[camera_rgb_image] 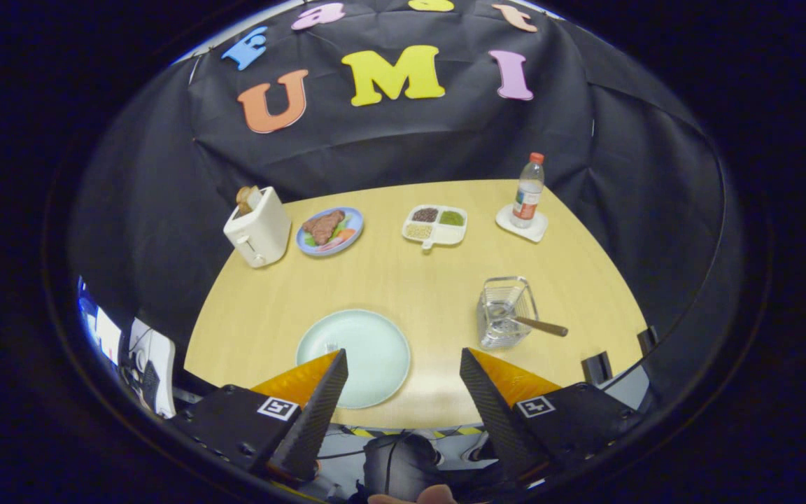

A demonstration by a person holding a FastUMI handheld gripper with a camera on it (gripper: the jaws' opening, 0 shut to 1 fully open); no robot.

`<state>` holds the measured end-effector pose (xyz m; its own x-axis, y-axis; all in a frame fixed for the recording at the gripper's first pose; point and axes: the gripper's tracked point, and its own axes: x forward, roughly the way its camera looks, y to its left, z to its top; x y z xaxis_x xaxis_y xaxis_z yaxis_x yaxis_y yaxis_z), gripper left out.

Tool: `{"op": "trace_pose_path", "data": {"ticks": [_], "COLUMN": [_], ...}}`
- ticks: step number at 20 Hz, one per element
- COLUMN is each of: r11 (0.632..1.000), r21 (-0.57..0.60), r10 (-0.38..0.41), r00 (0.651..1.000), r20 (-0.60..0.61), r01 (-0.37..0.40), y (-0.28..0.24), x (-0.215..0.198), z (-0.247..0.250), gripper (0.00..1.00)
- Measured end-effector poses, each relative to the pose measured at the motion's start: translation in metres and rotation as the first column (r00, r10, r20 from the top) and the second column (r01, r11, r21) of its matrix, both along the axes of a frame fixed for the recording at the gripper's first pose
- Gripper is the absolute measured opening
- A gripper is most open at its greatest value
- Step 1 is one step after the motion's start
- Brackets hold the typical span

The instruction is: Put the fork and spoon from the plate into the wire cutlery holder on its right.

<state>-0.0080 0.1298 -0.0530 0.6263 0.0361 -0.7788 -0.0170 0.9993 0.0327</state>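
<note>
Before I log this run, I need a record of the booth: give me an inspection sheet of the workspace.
Surface: wooden table, tidy.
Job's things: pale plate bare, just ahead of the fingers; wire cutlery holder to its right holds cutlery, a wooden handle sticking out.
Clutter: toaster, food plate, divided tray, bottle on a coaster, all beyond.
Grippers: tool open, holding nothing.
Cables: nothing seen on the table.
Surroundings: black cloth wall.
</note>
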Motion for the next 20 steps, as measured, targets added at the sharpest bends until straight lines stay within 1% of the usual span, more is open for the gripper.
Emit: {"op": "trace_pose_path", "data": {"ticks": [2,4,8,11,14,20], "r11": [1.000,0.999,0.998,0.998,0.999,0.997], "r21": [-0.011,-0.024,-0.006,0.019,0.004,-0.007], "r10": [0.026,0.041,0.066,0.064,0.042,0.072], "r00": [1.000,0.999,0.990,0.980,0.971,0.958], "r20": [-0.013,-0.023,-0.122,-0.187,-0.234,-0.279], "r01": [-0.026,-0.041,-0.067,-0.062,-0.042,-0.077], "y": [0.014,0.029,0.063,0.080,0.084,0.103], "x": [0.002,-0.003,-0.010,-0.008,-0.002,-0.002], "z": [-0.004,-0.019,-0.069,-0.102,-0.131,-0.157], "gripper": [0.97,0.97,0.97,0.97,0.97,0.95]}}
